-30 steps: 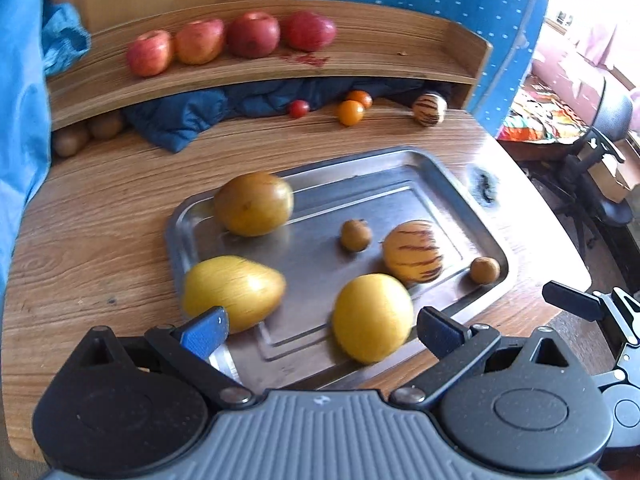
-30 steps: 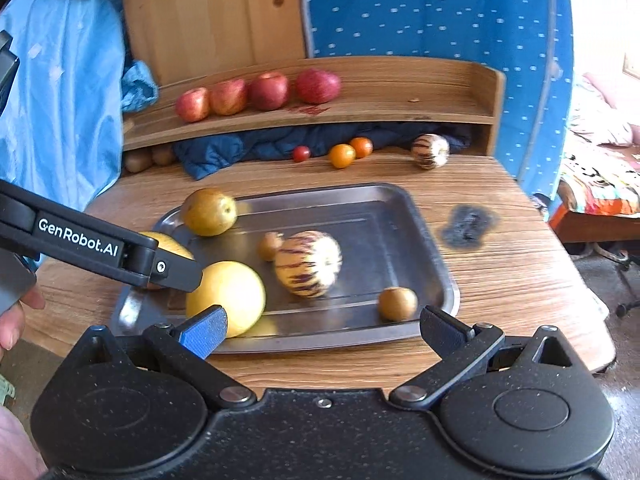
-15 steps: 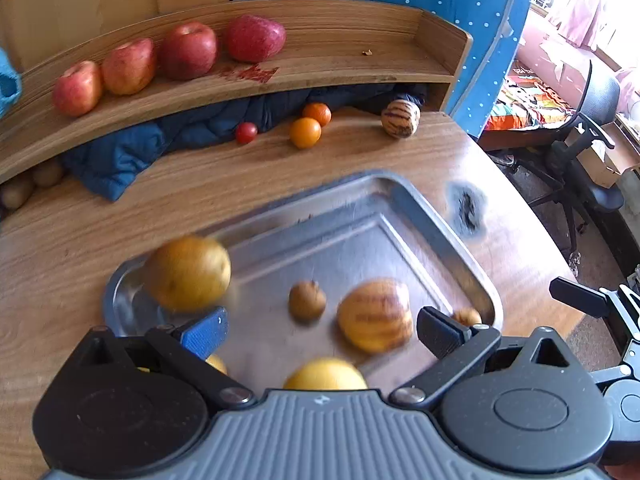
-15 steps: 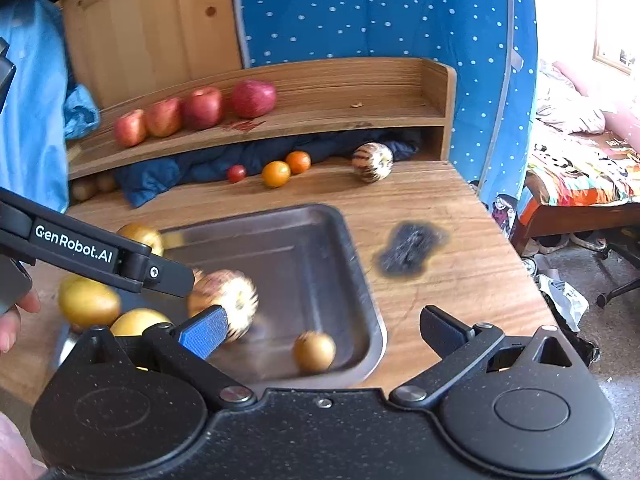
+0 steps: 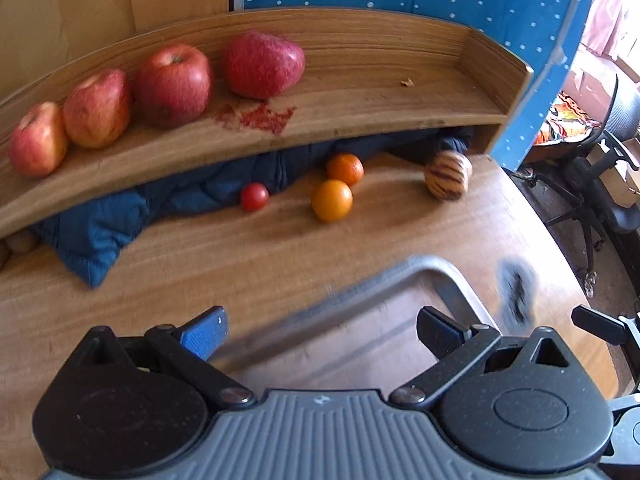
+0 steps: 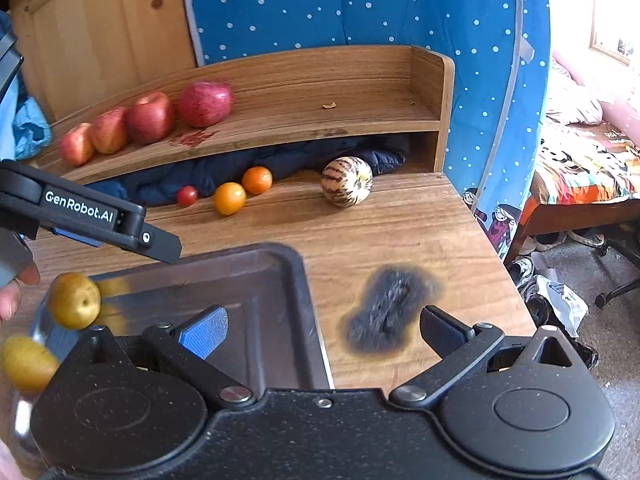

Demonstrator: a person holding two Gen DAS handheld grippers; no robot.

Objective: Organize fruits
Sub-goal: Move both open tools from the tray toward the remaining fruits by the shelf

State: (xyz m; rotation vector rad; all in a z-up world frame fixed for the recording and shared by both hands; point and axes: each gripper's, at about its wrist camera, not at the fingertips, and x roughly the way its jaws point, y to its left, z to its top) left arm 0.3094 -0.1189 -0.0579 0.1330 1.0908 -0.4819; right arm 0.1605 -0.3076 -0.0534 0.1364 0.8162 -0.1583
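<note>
Blue rubber is seen on one pad (image 5: 204, 336) of the left gripper (image 5: 320, 334), low in its own view; its fingers are spread wide apart with nothing between them, above the blurred far corner of a metal tray (image 5: 436, 270). The right gripper (image 6: 322, 330) is likewise held with fingers well apart and empty, one blue pad (image 6: 204, 330) over the tray (image 6: 280, 264) and the other finger over a black scorch mark (image 6: 390, 306) on the wooden table (image 6: 392, 224). In the right wrist view, the left gripper is seen entering from the left edge as a black bar (image 6: 92, 216), with part of a hand (image 6: 10, 292) below it. Two yellowish pears (image 6: 74, 300) (image 6: 26, 362) are found at the lower left, in the tray, both blurred.

Farther up the frame, a striped melon (image 6: 347, 182) is seen on the table at centre, apart from the tray. To its left, two oranges (image 6: 257, 180) (image 6: 229, 199) lie just beside each other, and a cherry tomato (image 6: 187, 196) sits left of them, against a dark blue quilted cloth (image 6: 224, 170) tucked under a wooden shelf (image 6: 320, 116). Four red apples (image 6: 76, 144) (image 6: 108, 130) (image 6: 150, 117) (image 6: 205, 103) are lined up on the shelf's left part, beside a red stain (image 6: 192, 138).
</note>
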